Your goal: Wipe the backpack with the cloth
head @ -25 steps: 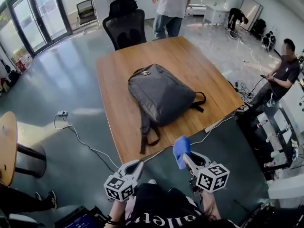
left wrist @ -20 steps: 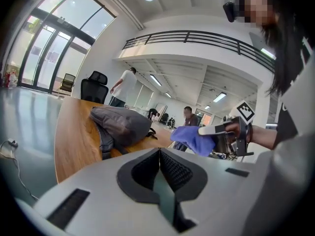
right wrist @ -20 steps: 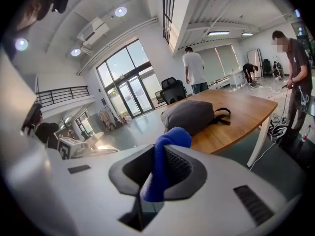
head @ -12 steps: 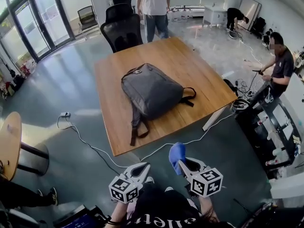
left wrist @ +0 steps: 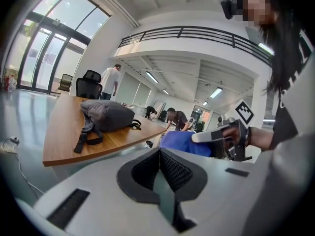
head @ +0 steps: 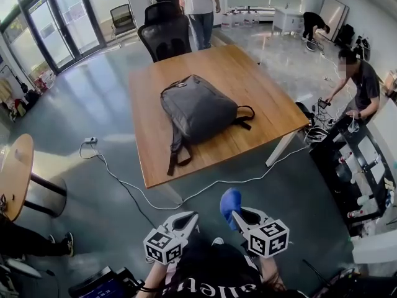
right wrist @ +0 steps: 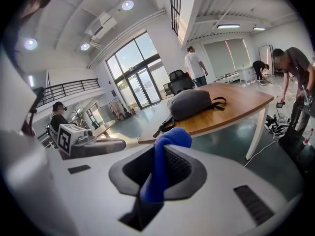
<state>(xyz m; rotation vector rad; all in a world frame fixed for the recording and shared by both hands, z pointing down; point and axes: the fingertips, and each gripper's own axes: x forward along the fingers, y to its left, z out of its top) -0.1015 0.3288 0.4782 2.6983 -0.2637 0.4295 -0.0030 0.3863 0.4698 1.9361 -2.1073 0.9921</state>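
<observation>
away from the table, no wiping yet

at twelve o'clock in the head view, a grey backpack [head: 200, 110] is laid flat near the middle of a wooden table [head: 248, 73]. its dark straps [head: 175, 157] are seen trailing toward the near edge at seven o'clock and out to the side at three o'clock. the bag looks soft and puffy, made of woven stuff, with round corners. the table top is smooth, brown and almost square.

down at six o'clock, both tongs are held close to the body, well apart from the table. a blue cloth [head: 229, 200] is pinched in the right gripper [head: 233, 215]. its jaws are closed down on the cloth, and a soft, fuzzy lump is left sticking out past the tips. the left gripper [head: 190, 217] is pressed together with nothing in it. the pads [left wrist: 174, 168] are dark and ribbed, set in smooth pale grey shells.

nothing has been wiped, as far as can be judged. the cloth is already held, so that part is done. the gap to the table must be crossed, the cloth brought down on the bag, and the bag rubbed all over.
</observation>
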